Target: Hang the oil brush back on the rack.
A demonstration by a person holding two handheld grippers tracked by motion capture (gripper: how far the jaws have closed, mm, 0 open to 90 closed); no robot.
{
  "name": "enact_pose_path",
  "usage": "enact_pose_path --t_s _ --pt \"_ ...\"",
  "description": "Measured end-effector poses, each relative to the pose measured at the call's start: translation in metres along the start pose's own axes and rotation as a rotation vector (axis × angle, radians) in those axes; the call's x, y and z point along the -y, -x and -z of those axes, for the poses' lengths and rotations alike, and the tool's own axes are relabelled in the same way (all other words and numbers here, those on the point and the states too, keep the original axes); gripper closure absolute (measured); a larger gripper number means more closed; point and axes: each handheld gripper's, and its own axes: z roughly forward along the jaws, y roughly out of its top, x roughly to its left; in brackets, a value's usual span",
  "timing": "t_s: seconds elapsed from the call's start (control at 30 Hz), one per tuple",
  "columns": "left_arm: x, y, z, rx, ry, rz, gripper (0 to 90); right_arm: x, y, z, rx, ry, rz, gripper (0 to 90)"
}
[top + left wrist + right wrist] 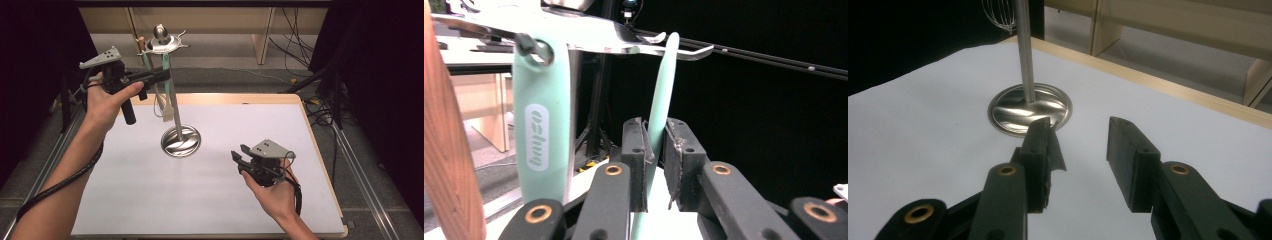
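A metal utensil stand (177,120) is seen on the white surface (150,190), with mint green utensils hung from its top hooks. The left tool (165,75) is raised at the rack; the thin mint handle (659,115) sits between its jaws, left pad touching, right pad with a slight gap, so the grip looks loose or just released. A second mint utensil (541,130) is hooked beside it, and a wooden handle (444,150) is close by. The right tool (240,156) is held low over the surface, jaws apart, nothing between them. Step judged: hanging or unhooking at the rack. Next move calls for either a clean backing off or a firm re-grip and a lift clear of the hook.
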Motion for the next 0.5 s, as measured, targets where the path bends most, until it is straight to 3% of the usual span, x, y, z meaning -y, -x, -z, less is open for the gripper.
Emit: enact_pose_path --t_s 0.07,0.13,0.23,0.27,0.37,0.4,0.47,0.5 --pt "0.0 0.002 0.001 -0.017 0.001 -0.019 78.7 0.001 -0.002 0.001 0.007 -0.003 -0.033 62.6" --pt "0.0 0.005 0.002 -0.044 0.008 -0.047 77.6 0.0 0.002 0.001 0.017 0.002 0.011 62.5" --pt "0.001 0.01 0.007 -0.096 0.019 -0.099 74.1 0.001 0.001 0.002 0.013 -0.001 -0.018 62.4" --pt "0.002 0.012 0.008 -0.111 0.023 -0.112 72.7 0.001 0.001 0.002 0.0 -0.006 -0.015 62.2" --pt "0.005 0.017 0.014 -0.158 0.033 -0.143 66.3 0.001 0.004 0.002 0.023 0.009 0.014 61.5" --pt "0.007 0.019 0.016 -0.169 0.037 -0.151 65.0 0.001 0.003 0.002 0.014 0.001 -0.009 61.2" --pt "0.01 0.023 0.02 -0.196 0.052 -0.164 62.5 0.001 0.004 0.001 0.029 0.019 -0.003 60.7" --pt "0.012 0.027 0.022 -0.213 0.054 -0.153 60.6 0.001 0.002 0.003 0.021 -0.006 -0.037 60.6"
